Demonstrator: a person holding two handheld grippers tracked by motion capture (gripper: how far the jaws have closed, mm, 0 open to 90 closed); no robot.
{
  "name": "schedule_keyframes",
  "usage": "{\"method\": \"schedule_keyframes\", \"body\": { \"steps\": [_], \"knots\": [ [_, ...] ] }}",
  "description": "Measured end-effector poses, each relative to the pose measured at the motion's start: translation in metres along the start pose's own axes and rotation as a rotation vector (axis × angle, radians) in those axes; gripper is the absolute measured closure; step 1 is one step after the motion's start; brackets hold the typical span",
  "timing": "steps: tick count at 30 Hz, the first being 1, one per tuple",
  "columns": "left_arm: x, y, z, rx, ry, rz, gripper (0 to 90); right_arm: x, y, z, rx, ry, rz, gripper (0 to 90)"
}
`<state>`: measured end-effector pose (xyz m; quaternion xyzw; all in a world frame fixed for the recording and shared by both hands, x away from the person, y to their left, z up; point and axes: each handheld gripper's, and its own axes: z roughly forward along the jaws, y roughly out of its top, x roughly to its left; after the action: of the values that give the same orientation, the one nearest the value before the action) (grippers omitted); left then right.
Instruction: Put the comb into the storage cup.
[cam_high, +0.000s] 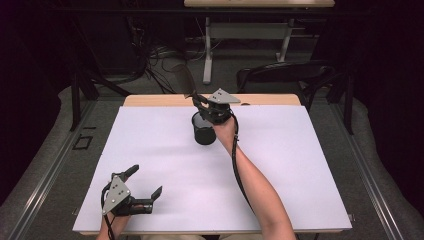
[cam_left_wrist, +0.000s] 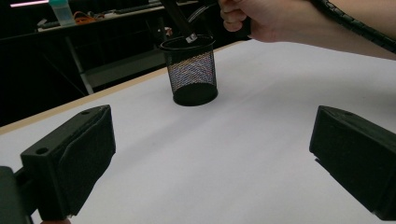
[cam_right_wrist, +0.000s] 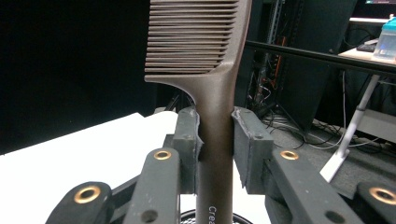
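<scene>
Right gripper view has the comb (cam_right_wrist: 212, 93) upright, teeth at the top and pointing to that view's left, its brown handle pinched between the 2 jaws of the right gripper (cam_right_wrist: 215, 144), which are clamped flat on either side of it; the rim of the cup (cam_right_wrist: 212, 217) peeks out just below the handle's lower end. From the high view the comb (cam_high: 184, 77) rises above the black mesh cup (cam_high: 203, 128), which stands on the white mat (cam_high: 280, 170) near the far edge of the table, with the right gripper (cam_high: 202, 103) right over it. Judging from this, the step is lowering the comb into the cup, or lifting it clear; I cannot tell which. To do it well, keep the handle vertical and centred over the mouth, move straight along its length, and avoid nudging the rim, since a light mesh cup would likely tip or slide. Release only once the end rests on the bottom. The left gripper (cam_high: 146, 184) rests near the mat's front corner, jaws wide apart and holding nothing, well away from the cup (cam_left_wrist: 190, 70); it could steady the cup if needed
</scene>
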<state>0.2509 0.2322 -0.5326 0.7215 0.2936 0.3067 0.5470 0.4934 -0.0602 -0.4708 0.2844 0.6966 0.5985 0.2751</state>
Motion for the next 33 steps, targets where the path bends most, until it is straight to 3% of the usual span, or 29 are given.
{"method": "schedule_keyframes", "body": {
  "steps": [33],
  "knots": [
    [0.000,0.000,-0.001,-0.001,0.001,0.000,0.3,0.000,-0.013,0.004,0.031,0.012,0.010,72.5]
  ]
}}
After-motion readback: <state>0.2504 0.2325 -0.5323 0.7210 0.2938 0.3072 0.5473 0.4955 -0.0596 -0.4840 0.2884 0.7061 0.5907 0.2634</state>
